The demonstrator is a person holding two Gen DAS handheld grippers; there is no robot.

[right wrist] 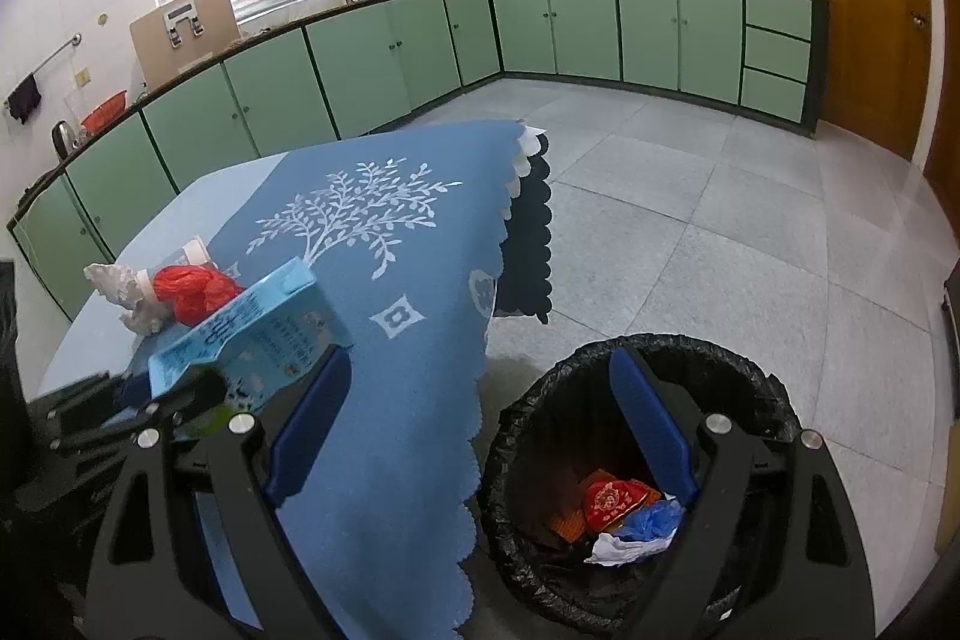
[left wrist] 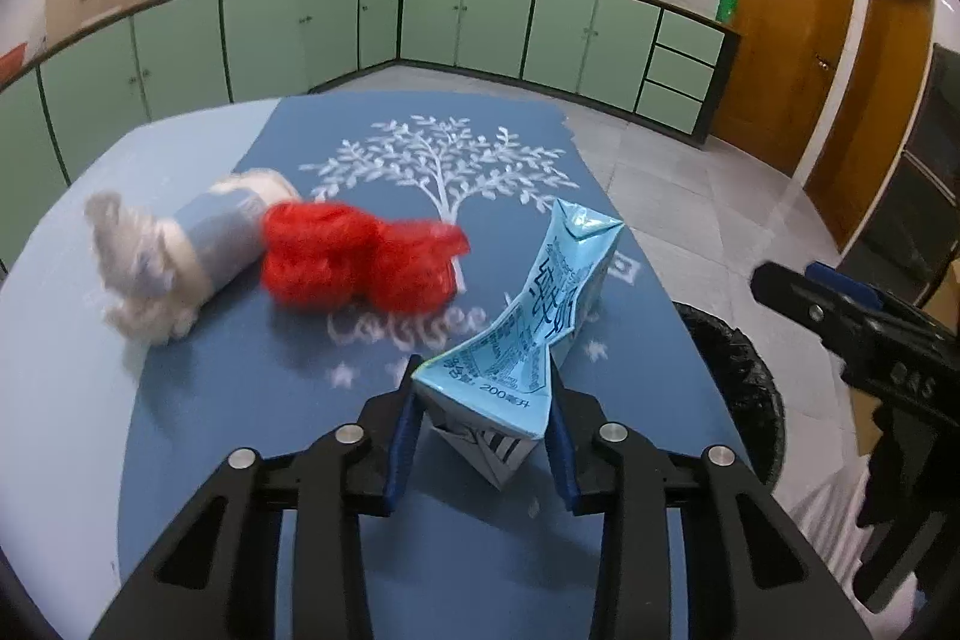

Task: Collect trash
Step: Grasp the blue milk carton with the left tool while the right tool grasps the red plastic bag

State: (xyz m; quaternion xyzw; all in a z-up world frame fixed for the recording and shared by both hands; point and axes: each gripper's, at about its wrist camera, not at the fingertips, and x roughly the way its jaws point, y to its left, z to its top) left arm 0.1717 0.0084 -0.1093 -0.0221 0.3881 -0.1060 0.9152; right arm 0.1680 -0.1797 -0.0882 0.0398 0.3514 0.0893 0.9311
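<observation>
My left gripper (left wrist: 480, 388) is shut on a crumpled light-blue drink carton (left wrist: 528, 316), held just above the blue tablecloth (left wrist: 252, 376). The carton also shows in the right wrist view (right wrist: 252, 334). A red plastic bag (left wrist: 354, 262) and a white crumpled wrapper with a blue band (left wrist: 174, 250) lie on the cloth to the left; both show in the right wrist view (right wrist: 192, 292). My right gripper (right wrist: 480, 370) is open and empty, over the table's right edge and the black-lined trash bin (right wrist: 750, 388). The bin holds red, blue and white scraps (right wrist: 618, 508).
The bin stands on the grey tiled floor (right wrist: 690, 220) right of the table; its rim shows in the left wrist view (left wrist: 744, 376). Green kitchen cabinets (left wrist: 468, 22) line the far walls. Wooden doors (left wrist: 786, 34) are at the right.
</observation>
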